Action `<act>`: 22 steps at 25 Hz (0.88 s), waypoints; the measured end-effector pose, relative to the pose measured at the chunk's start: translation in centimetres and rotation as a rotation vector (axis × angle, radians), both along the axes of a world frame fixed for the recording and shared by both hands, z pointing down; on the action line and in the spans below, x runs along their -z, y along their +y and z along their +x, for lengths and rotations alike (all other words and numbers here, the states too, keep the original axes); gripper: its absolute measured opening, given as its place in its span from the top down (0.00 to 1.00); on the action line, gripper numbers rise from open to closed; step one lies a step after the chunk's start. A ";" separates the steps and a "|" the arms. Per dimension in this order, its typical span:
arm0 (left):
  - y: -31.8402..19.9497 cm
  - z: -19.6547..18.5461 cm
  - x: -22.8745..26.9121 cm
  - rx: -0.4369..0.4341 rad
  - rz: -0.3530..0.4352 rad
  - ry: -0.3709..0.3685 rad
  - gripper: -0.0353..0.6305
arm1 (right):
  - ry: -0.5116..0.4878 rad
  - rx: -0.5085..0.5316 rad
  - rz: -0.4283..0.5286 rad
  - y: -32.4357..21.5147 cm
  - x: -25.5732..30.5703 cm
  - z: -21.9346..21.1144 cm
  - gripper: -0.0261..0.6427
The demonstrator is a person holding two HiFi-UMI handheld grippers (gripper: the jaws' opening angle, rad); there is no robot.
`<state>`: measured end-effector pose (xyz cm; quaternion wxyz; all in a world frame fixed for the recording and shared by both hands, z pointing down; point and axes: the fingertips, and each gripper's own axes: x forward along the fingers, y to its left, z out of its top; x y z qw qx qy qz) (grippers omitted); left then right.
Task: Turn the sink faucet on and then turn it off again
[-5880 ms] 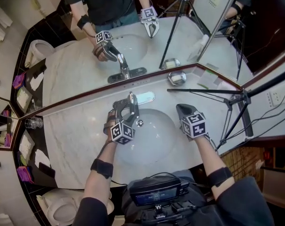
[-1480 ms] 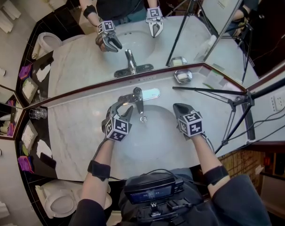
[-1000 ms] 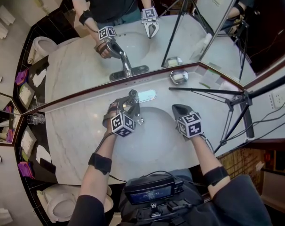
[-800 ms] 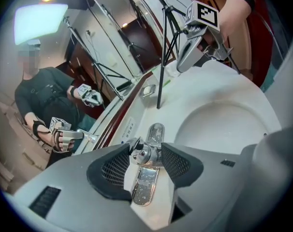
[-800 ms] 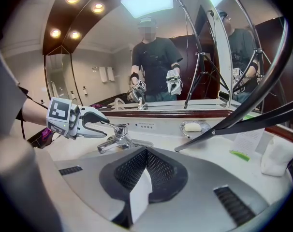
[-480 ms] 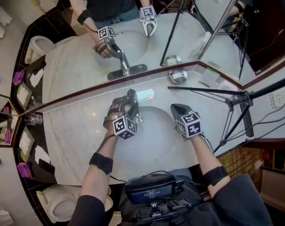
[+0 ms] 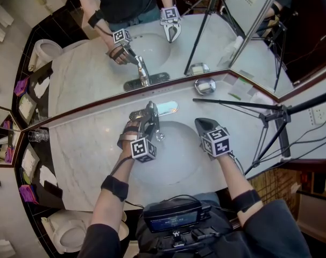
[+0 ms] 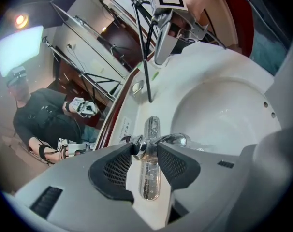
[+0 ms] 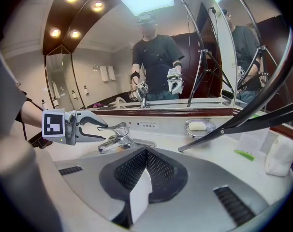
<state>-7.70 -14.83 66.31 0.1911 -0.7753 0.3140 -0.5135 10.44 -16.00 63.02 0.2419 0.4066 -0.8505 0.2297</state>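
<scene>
Two claws show, but only one is at work: the left claw [image 7: 144, 114] sits at the chrome single-lever sink faucet [image 7: 154, 127], behind the white oval basin [image 7: 174, 160] in the pale marble counter [image 7: 79, 155]; its jaws are closing, one above and one below the lever [image 9: 112, 128], whose long axis runs from the faucet body straight toward that claw; the right claw [image 7: 202, 123], jaws together on nothing, hangs over the basin's right side, well apart. We see the lever side-on, with a gap at each jaw, only in the right gripper view; the left gripper view gives just its tip between the pads; we judge a lever tilt comes next.
</scene>
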 end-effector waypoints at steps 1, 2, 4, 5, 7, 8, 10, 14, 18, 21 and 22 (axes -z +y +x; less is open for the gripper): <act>0.5 0.0 -0.4 0.000 -0.004 -0.003 0.72 | 0.000 0.000 0.000 0.0 0.0 0.0 0.93; 0.8 0.0 -0.7 0.005 -0.007 -0.002 0.72 | 0.000 -0.001 -0.001 0.0 0.0 0.0 0.93; 1.1 0.0 -1.0 0.023 -0.007 0.010 0.75 | 0.001 0.001 -0.001 0.0 -0.1 0.0 0.93; 1.1 0.0 -1.0 0.028 -0.007 0.014 0.75 | 0.001 0.003 -0.001 0.0 -0.1 -0.1 0.93; 1.0 0.1 -1.0 0.028 -0.008 0.015 0.75 | 0.000 0.005 -0.002 0.0 -0.1 -0.2 0.93; 1.0 0.0 -1.0 0.027 -0.009 0.015 0.75 | -0.001 0.006 -0.003 0.1 -0.2 -0.3 0.93; 1.0 0.0 -1.0 0.028 -0.007 0.014 0.75 | -0.002 0.007 -0.005 0.1 -0.2 -0.4 0.93; 1.0 0.0 -1.0 0.035 -0.007 0.016 0.75 | -0.003 0.007 -0.005 0.1 -0.2 -0.3 0.93; 0.9 0.2 -0.8 0.060 -0.028 0.044 0.75 | -0.002 0.010 -0.005 0.3 -0.2 -0.3 0.93; 1.2 0.1 -0.5 0.077 -0.038 0.055 0.75 | -0.006 0.016 -0.001 0.5 0.0 -0.6 0.93; 1.3 0.1 -0.5 0.076 -0.038 0.056 0.75 | -0.007 0.019 0.001 0.6 0.1 -0.7 0.93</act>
